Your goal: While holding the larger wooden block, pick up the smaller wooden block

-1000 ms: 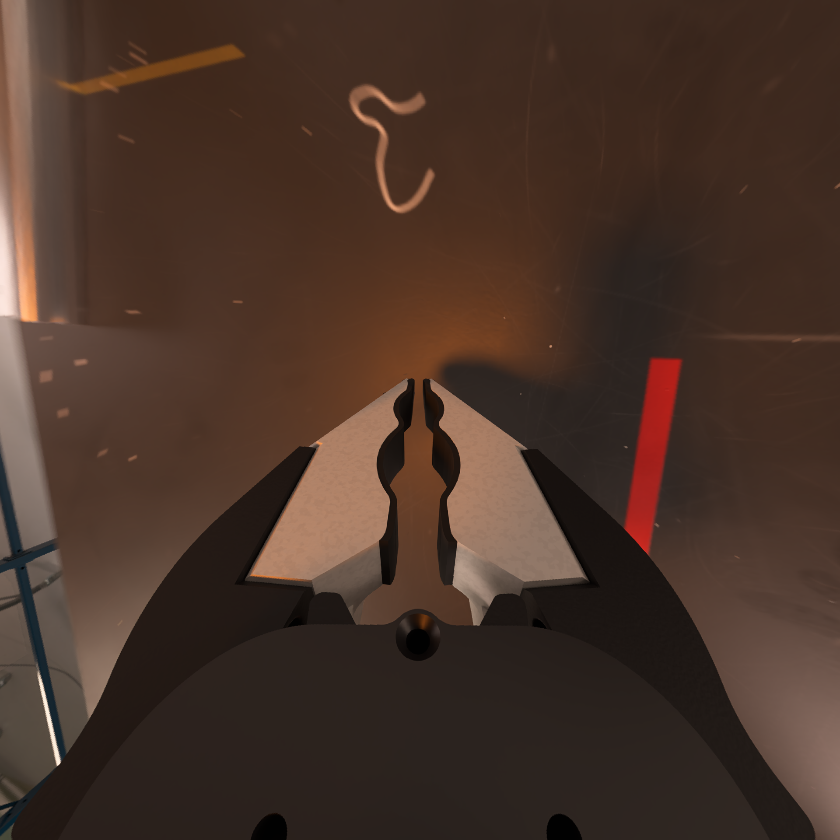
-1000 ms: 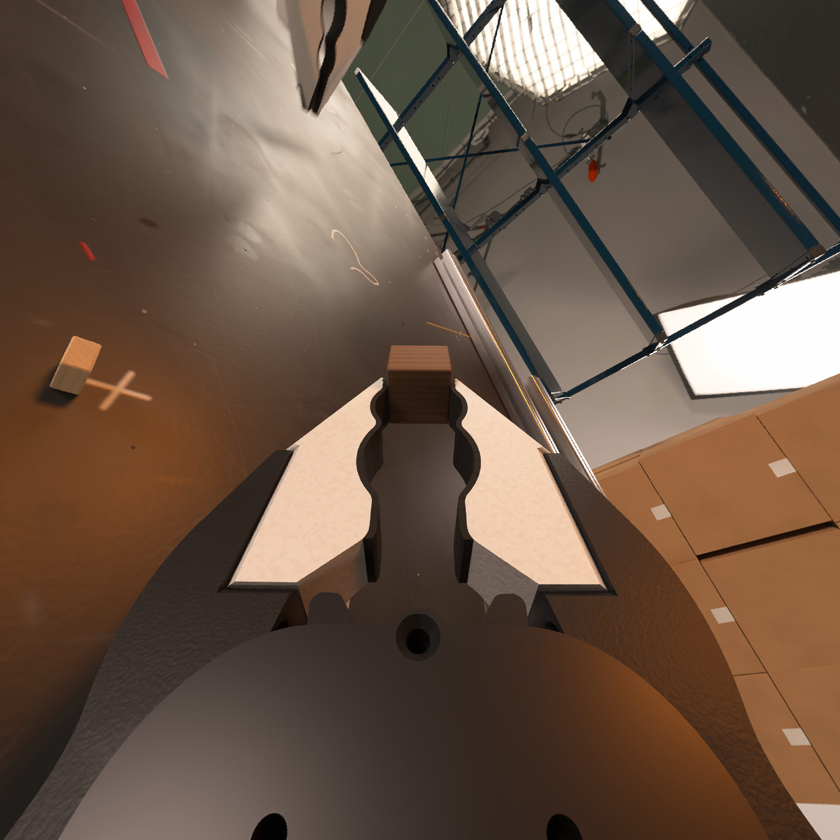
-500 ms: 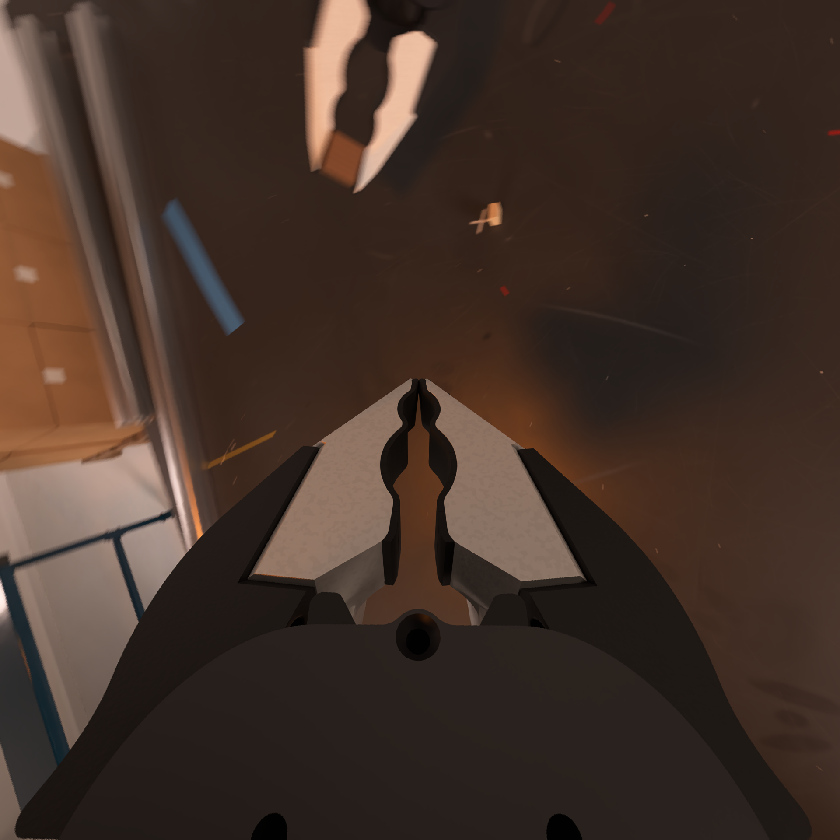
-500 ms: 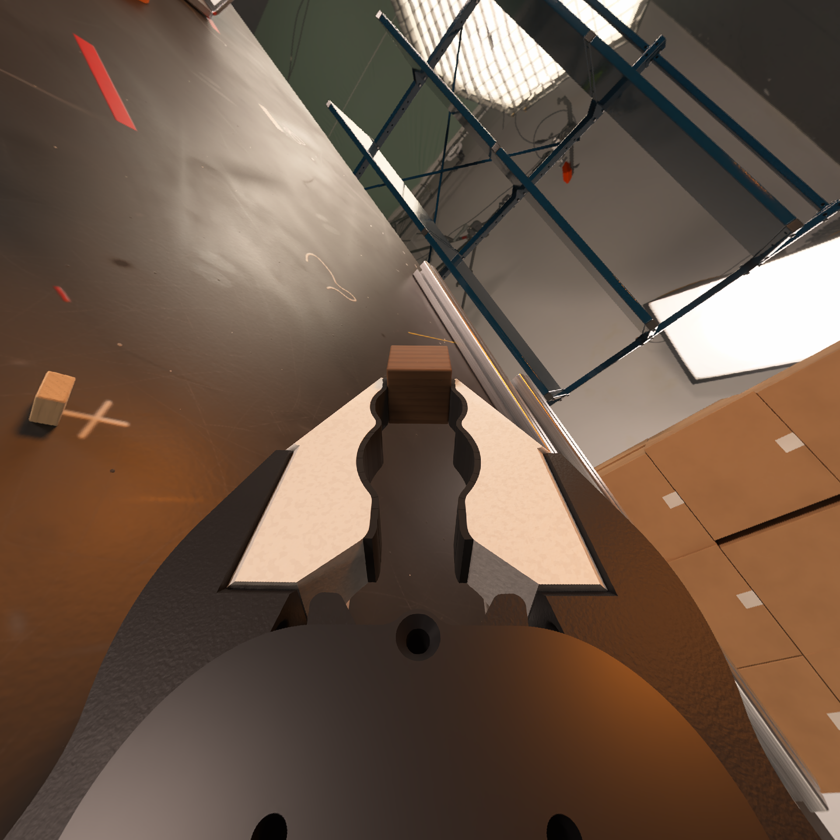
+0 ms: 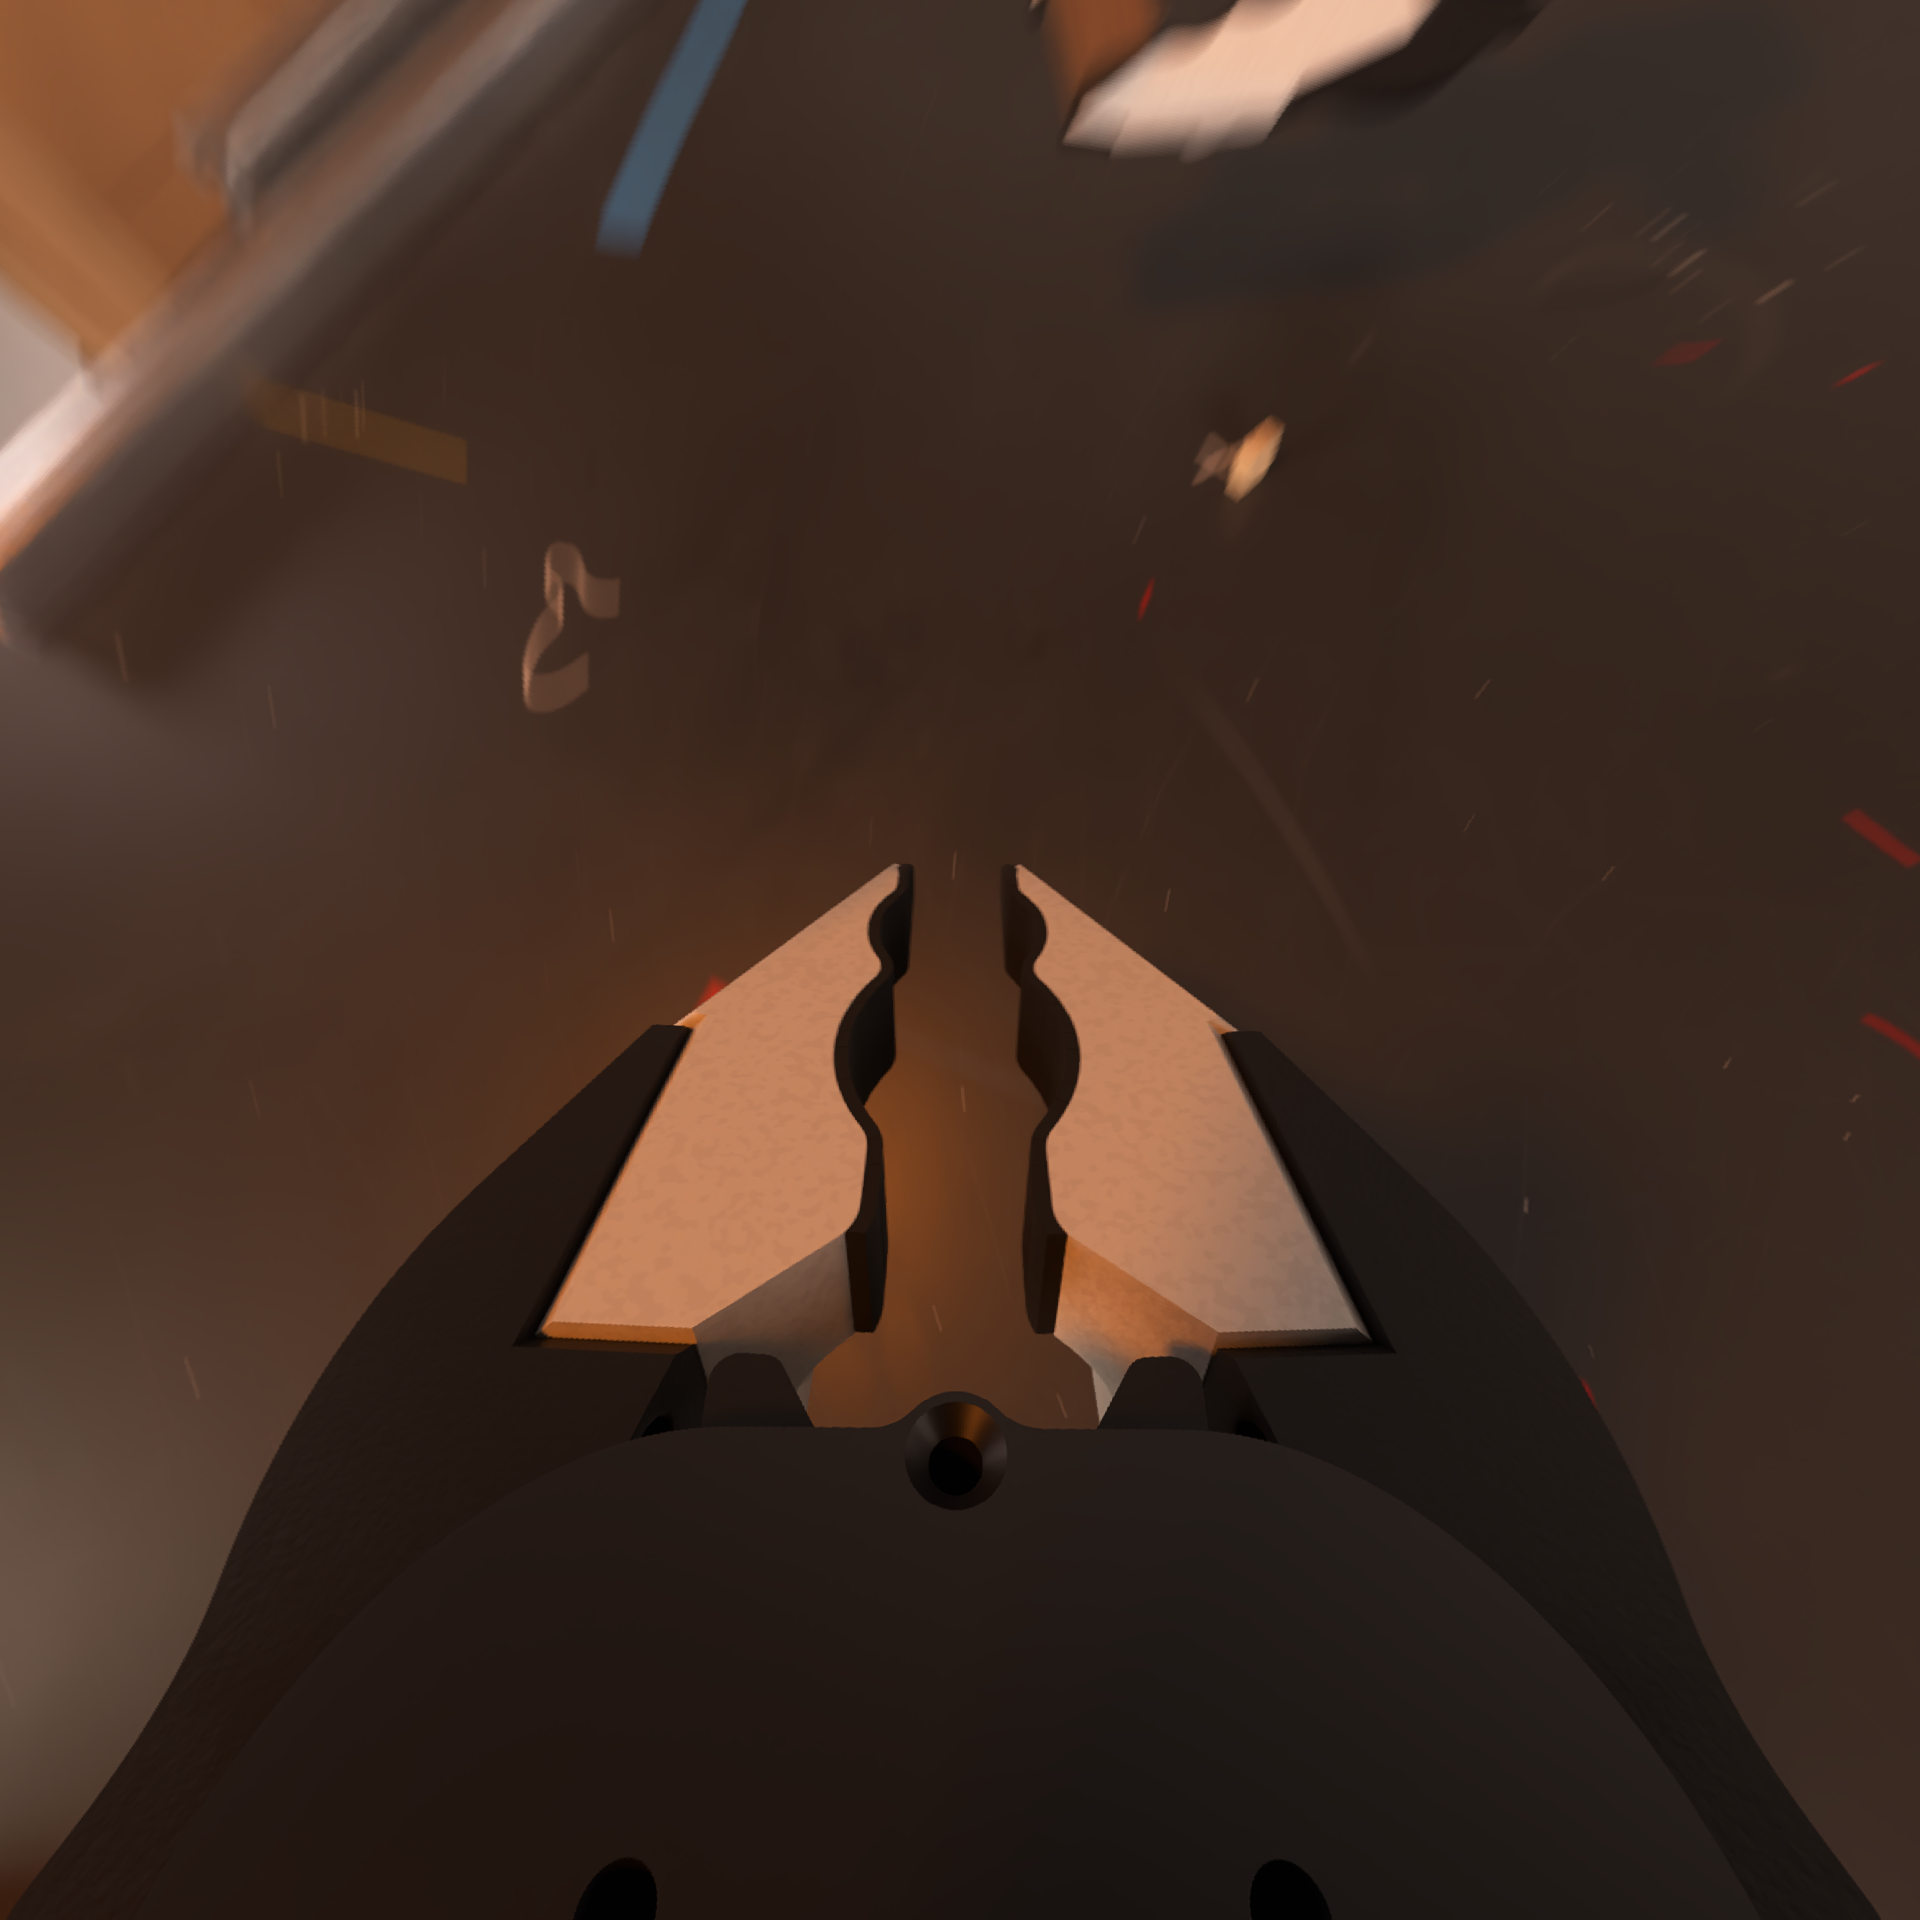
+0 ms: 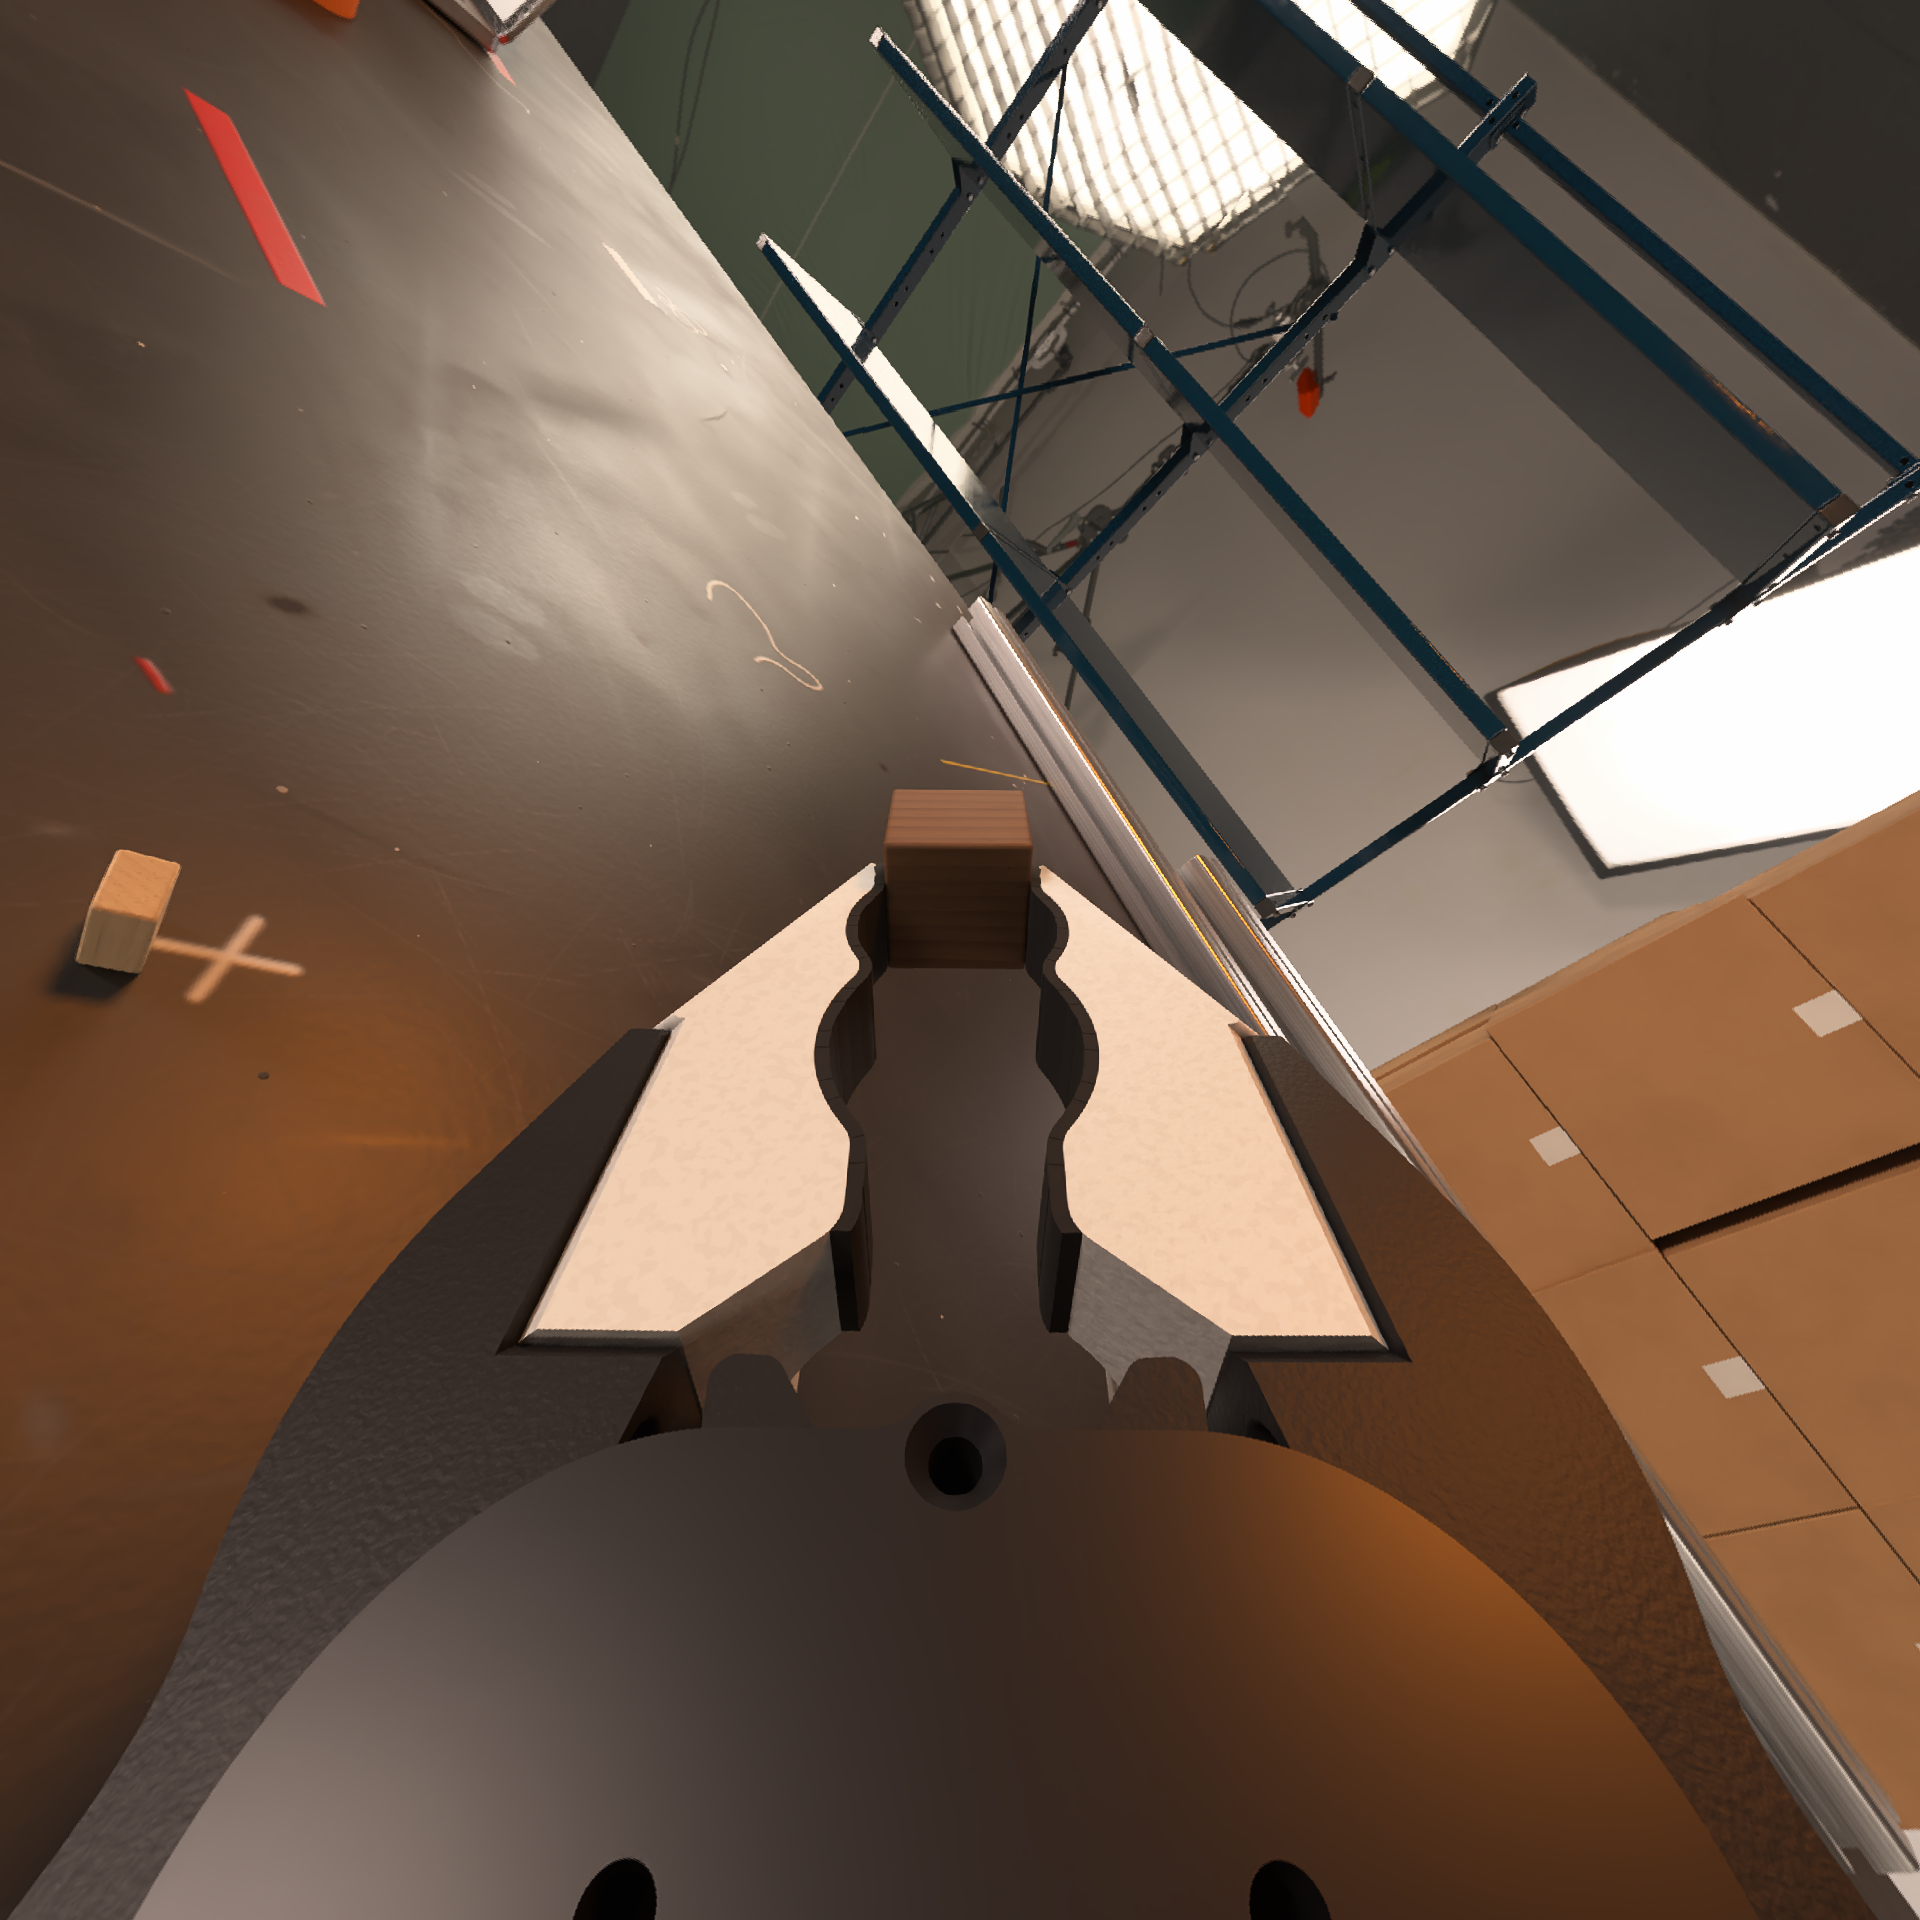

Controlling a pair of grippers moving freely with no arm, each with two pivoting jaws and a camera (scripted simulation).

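My right gripper [image 6: 956, 883] is shut on the larger, dark brown wooden block [image 6: 956, 883] and holds it above the dark table. The smaller, pale wooden block [image 6: 127, 912] lies on the table far to its left, beside a chalk cross [image 6: 231, 958]. In the blurred left wrist view the small block [image 5: 1252, 457] sits ahead and to the right, well beyond my left gripper [image 5: 956, 883]. The left gripper is empty, its jaws a little apart. The right gripper [image 5: 1226, 78] shows blurred at the top of that view.
The table edge with a metal rail [image 6: 1122, 831] runs diagonally right of the held block. Cardboard boxes [image 6: 1714, 1143] and a blue frame [image 6: 1247, 436] lie beyond it. Red tape [image 6: 255, 197], blue tape [image 5: 670, 125] and orange tape [image 5: 358, 431] mark the table.
My left gripper has swung fast across the table and its jaws have parted from shut to a small gap. The right gripper with the larger block has shifted only slightly.
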